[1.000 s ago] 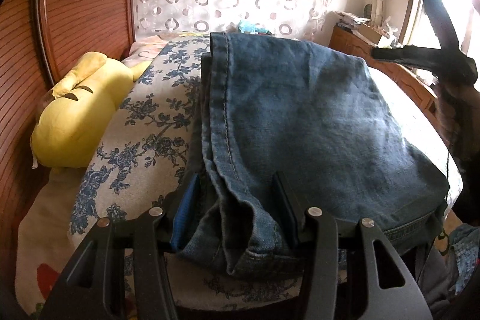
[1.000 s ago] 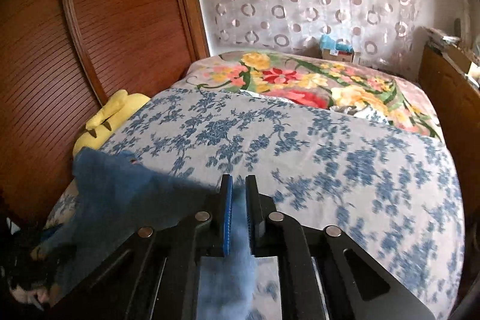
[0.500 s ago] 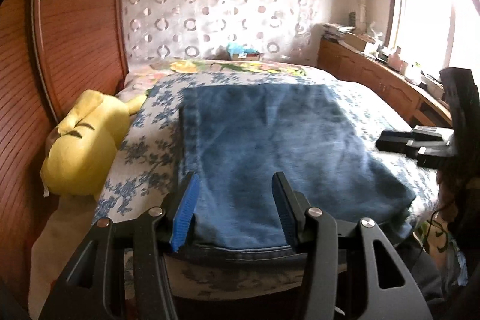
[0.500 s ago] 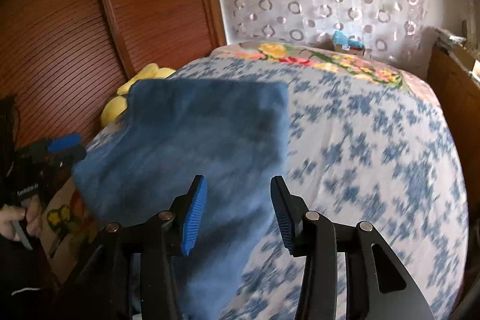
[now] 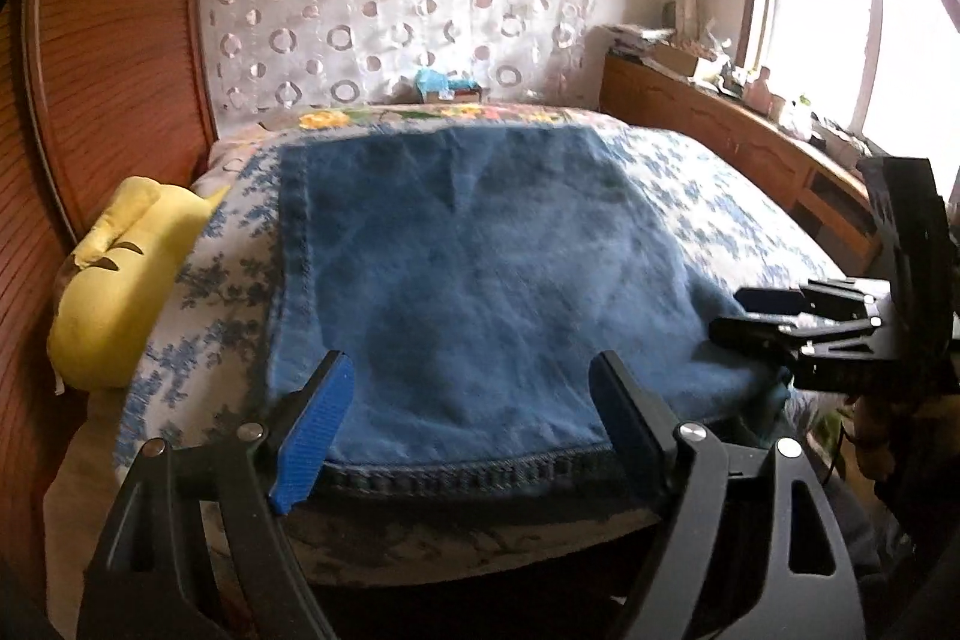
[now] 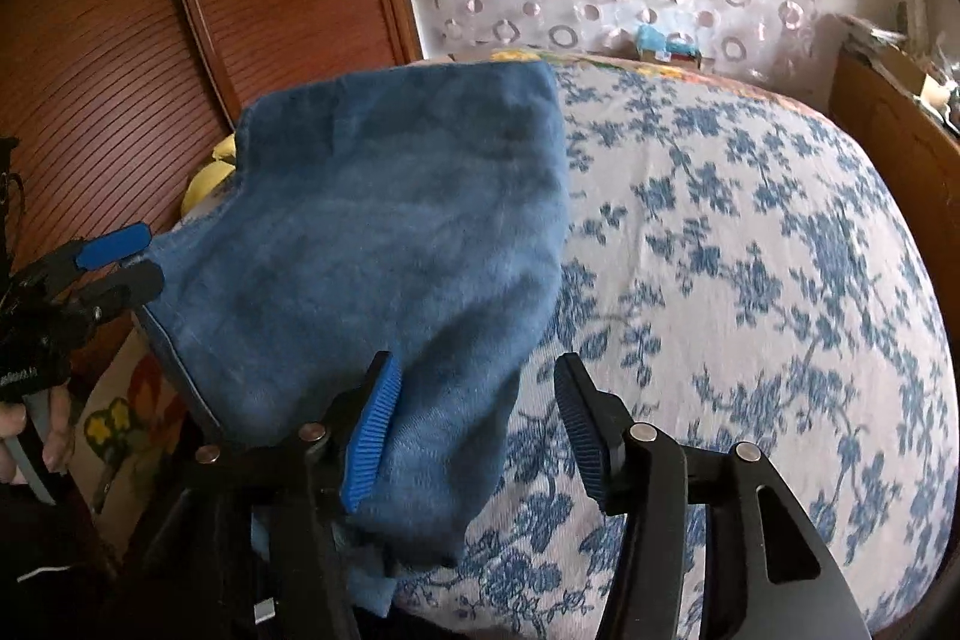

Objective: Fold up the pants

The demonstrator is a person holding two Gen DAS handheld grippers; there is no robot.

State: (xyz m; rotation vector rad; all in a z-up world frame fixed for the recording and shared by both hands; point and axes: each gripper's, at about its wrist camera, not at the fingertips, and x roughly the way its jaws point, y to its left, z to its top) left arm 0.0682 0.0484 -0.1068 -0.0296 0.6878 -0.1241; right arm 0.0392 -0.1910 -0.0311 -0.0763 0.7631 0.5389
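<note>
A yellow plush toy [image 5: 123,280] lies against the wooden headboard [image 5: 114,58] at the left. Beside it, the blue pants [image 5: 474,280] lie folded flat on the floral bedspread [image 6: 750,250]. The left gripper [image 5: 474,430] is opening over their near hem, gripping nothing. The right gripper [image 6: 474,427] is opening, cloth loose between its pads.
</note>
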